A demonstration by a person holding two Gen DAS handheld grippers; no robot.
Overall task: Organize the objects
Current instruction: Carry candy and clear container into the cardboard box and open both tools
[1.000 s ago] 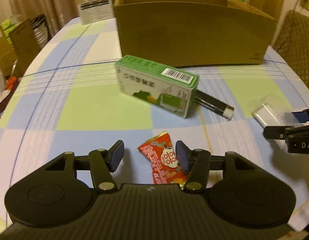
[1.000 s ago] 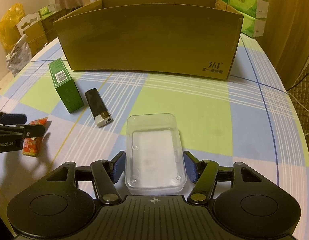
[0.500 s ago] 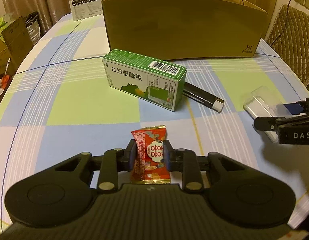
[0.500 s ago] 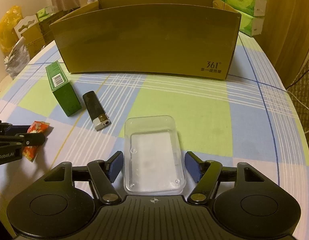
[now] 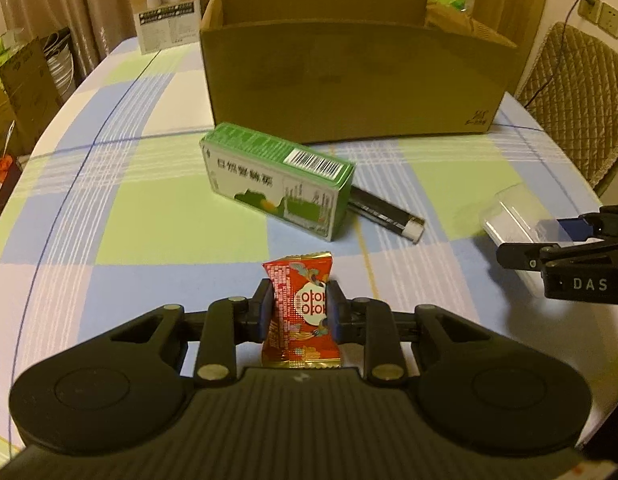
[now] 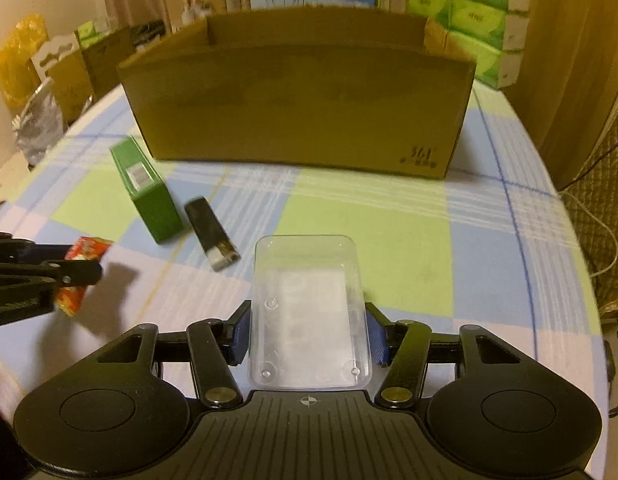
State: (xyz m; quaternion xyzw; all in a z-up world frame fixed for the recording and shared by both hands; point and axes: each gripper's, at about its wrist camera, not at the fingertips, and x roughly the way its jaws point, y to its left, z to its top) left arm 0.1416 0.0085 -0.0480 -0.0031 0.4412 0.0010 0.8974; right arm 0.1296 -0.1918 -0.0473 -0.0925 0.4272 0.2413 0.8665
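Candy packet point(image 5: 300, 312), red and crinkled, sits pinched across its waist in my left gripper point(image 5: 297, 310), which has closed on it so I can carry it to the cardboard box point(image 5: 349, 76). I judge the box to be the place where everything goes. The packet's long axis runs along my fingers, its sealed far end pointing toward the box, with the green carton point(image 5: 277, 180) and the black lighter point(image 5: 383, 214) lying on the bench point(image 5: 121, 216) between them. My right gripper point(image 6: 307, 334) has clamped a clear plastic tray point(image 6: 307, 308) by its long sides, likely for the same trip. The tray's long axis also points at the box's front wall. The green carton stands on its long edge just in front of the box, angled to it, the lighter just beside it.
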